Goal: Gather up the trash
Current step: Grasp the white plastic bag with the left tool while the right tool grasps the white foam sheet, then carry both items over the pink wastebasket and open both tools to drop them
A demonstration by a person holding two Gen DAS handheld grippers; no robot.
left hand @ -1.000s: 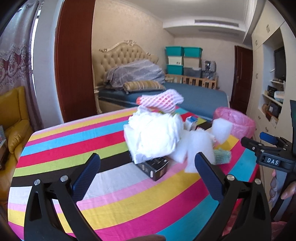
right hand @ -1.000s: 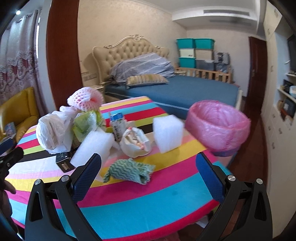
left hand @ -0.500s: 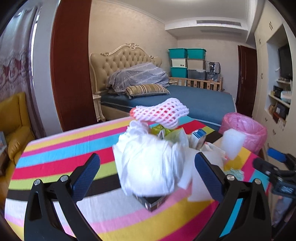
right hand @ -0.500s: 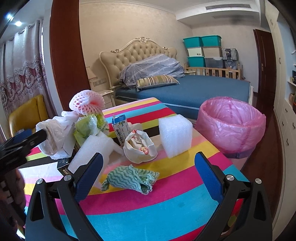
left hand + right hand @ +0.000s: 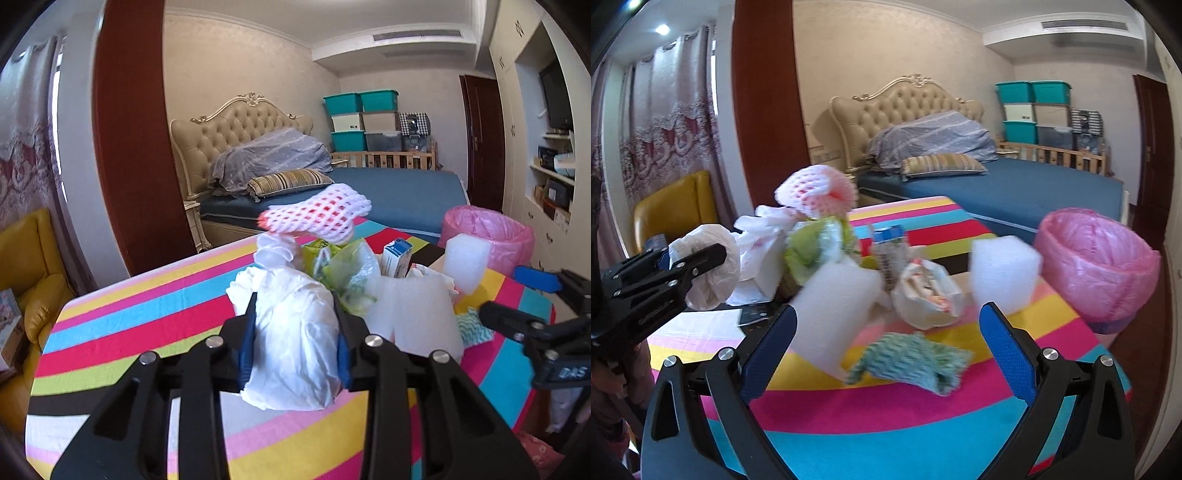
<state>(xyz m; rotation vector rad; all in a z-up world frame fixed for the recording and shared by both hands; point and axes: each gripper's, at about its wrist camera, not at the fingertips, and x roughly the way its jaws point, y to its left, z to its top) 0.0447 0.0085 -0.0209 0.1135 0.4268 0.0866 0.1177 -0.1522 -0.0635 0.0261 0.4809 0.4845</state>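
While the left tool (image 5: 295, 343) was clamped on the crumpled white plastic bag (image 5: 291, 347), its blue pads pressed into both sides of the bundle, the bag sat at the near edge of the trash heap on the striped, many-coloured desk (image 5: 122, 328). The right tool (image 5: 886, 350) hung with jaws spread wide and empty above the green-and-white zigzag cloth (image 5: 912, 358). A clean lift looked best done straight up first (the soft film could snag the white foam sheet (image 5: 417, 314) just beside it), then carried across to the pink-lined round bin (image 5: 495, 236) at the desk's far right edge. Beyond, the pink-and-white foam fruit net (image 5: 321, 214) topped the pile; a slow sweep should avoid toppling it.
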